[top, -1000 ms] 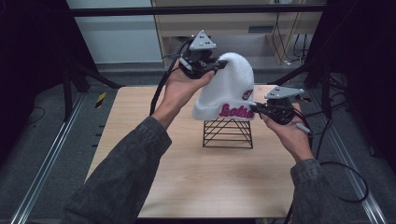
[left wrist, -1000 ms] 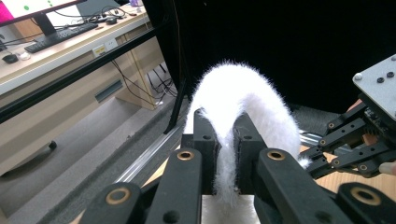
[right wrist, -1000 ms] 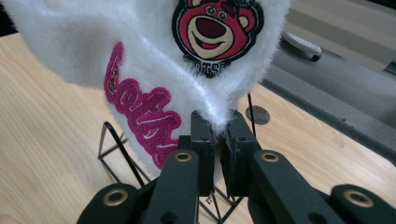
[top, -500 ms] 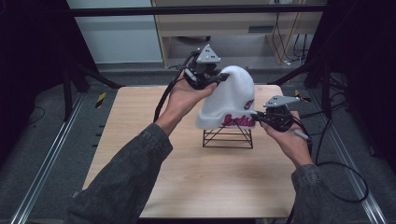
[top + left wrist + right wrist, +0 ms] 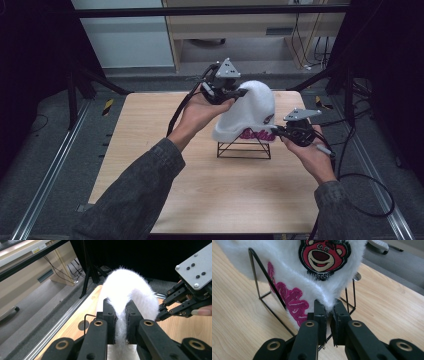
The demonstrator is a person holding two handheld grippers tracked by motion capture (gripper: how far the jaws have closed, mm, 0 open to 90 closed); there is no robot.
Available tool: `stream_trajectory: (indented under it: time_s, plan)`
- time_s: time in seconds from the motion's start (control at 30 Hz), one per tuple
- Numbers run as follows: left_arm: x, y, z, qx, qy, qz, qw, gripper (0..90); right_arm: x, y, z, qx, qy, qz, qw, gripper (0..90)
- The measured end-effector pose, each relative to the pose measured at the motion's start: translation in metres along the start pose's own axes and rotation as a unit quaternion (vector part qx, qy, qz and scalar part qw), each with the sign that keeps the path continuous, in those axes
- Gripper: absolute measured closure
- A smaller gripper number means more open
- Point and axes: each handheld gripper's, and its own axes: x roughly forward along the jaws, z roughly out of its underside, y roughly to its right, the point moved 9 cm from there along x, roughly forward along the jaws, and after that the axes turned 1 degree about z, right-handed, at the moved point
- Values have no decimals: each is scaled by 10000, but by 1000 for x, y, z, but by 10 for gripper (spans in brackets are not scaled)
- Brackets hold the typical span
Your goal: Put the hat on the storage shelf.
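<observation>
- Over the middle of the wooden table [image 5: 150, 200], a white fluffy hat [image 5: 252, 112] is held above a black wire stand [image 5: 244, 149], its hem draped across the stand's top edge.
- At the crown side, a fold of the hat's fur is pinched between the pressed-together jaws of the left gripper [image 5: 240, 93]; in the left gripper view the white pile [image 5: 125, 290] is seen squeezed tight between the two black pads.
- At the lower rim, the hem is clamped by the right gripper [image 5: 278, 132], jaws closed on the fabric just beneath a red bear patch [image 5: 324, 255] and beside pink lettering [image 5: 292, 302].
- Behind the table, a pale cabinet [image 5: 240, 30] and trailing cables [image 5: 310, 40] are seen; dark frame posts [image 5: 75, 85] are set at both sides, with floor rails [image 5: 45, 180] along the table's edges.
- Much of the stand is covered by the hat, so how its top bar meets the fabric cannot be made out.
- Pink lettering is partly folded away and cannot be read in full.
</observation>
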Motion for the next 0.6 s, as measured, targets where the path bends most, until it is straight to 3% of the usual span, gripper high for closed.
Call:
stream_trajectory:
  time_s: [0.07,0.6]
  plan:
    - [1,2,5,-93,-2,66,9999,820,1,-1,3,-14,-2,-1,10000,839]
    - [14,12,32,-95,-227,183,9995,819,18,-4,27,11,-265,25,9996,839]
